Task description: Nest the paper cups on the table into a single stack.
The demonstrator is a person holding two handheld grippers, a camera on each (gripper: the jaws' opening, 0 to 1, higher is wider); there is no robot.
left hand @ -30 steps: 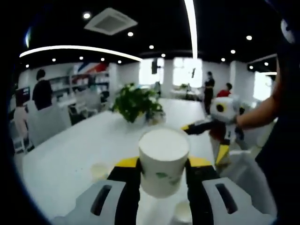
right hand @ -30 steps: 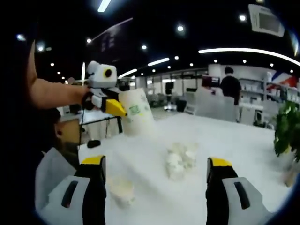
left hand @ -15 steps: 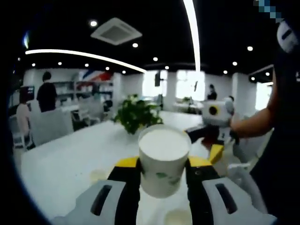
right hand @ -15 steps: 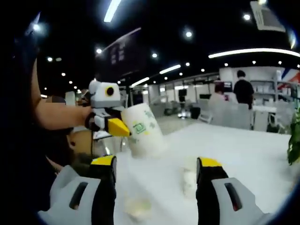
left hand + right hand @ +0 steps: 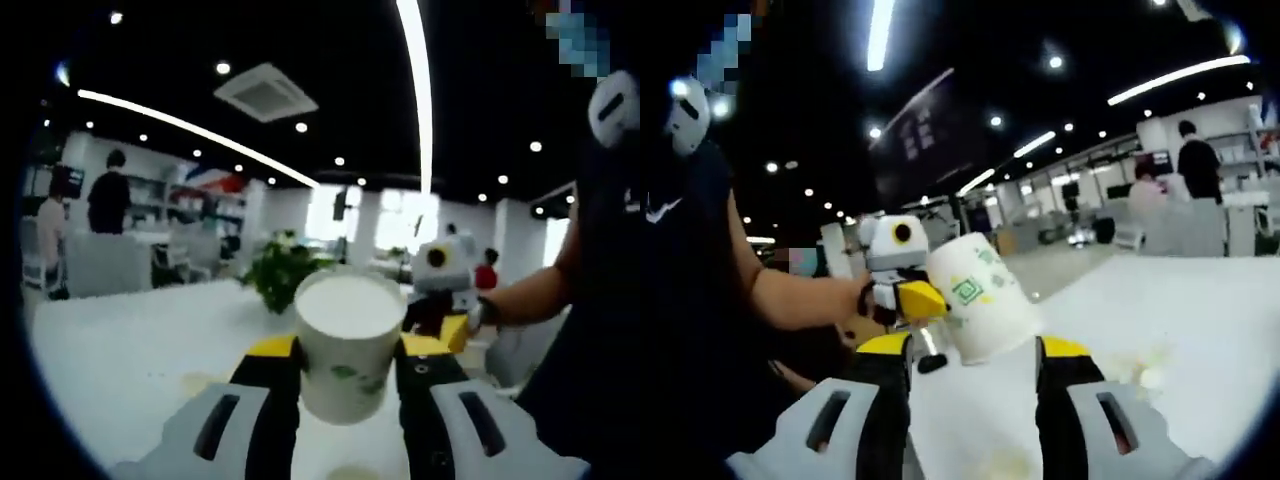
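White table [image 5: 120, 340] under dark, spotlit ceiling [image 5: 330, 60]

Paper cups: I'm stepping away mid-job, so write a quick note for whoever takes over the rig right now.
Left tongs: shut on an upside-down paper cup, held above the white table.
Right tongs: open, holding nothing.
Other cups lie loose on the table, blurred.
Done: one cup picked up.
Left: probably nest the held cup with a loose one, then add the rest to one stack.
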